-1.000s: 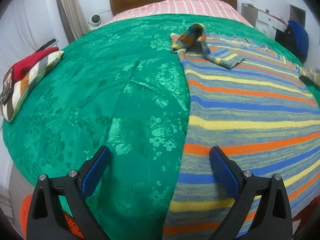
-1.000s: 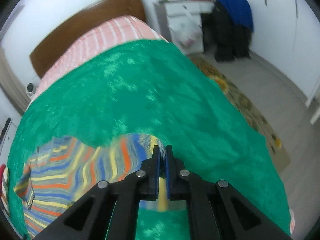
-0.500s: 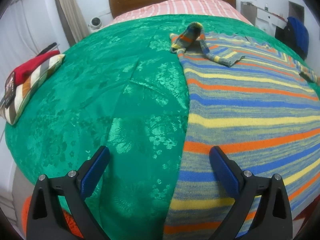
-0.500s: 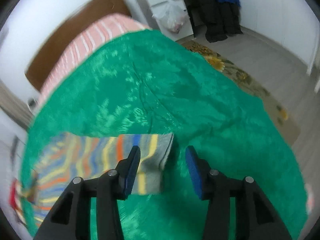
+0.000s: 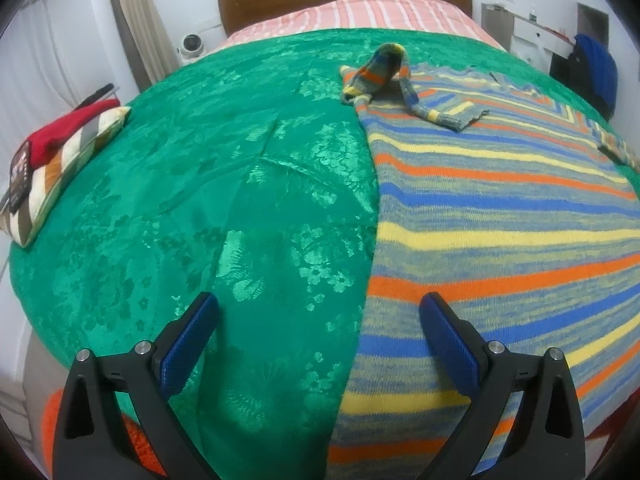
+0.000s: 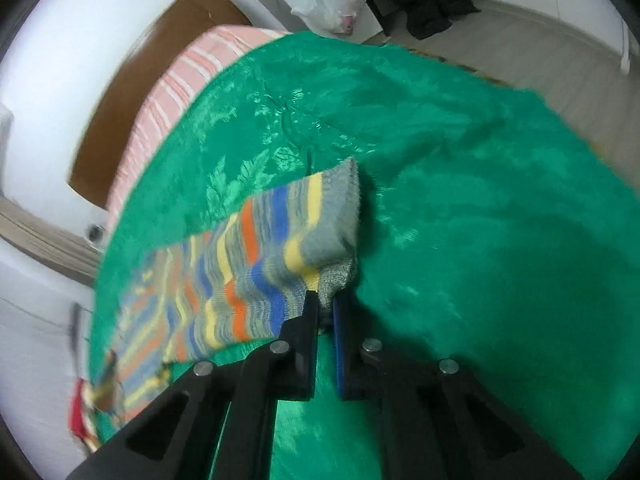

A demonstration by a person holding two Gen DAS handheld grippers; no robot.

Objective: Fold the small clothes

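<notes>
The grey cuff of the striped knitted sweater [image 6: 256, 264], released a moment earlier, is regripped at the right hand-held gripper [image 6: 326, 308] tips, ready for folding; the left hand-held gripper [image 5: 320, 320] is held open above the bed.

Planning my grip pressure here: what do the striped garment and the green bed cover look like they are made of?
Striped sweater: looks like knitted wool or acrylic yarn, matte and fuzzy; fine ribbing and a fraying grey cuff show this. The right gripper is shut on that cuff.
Green bedspread: looks like woven satin or jacquard, glossy; floral patterns catch the light and creases stay sharp. The exact fibres cannot be told.
</notes>
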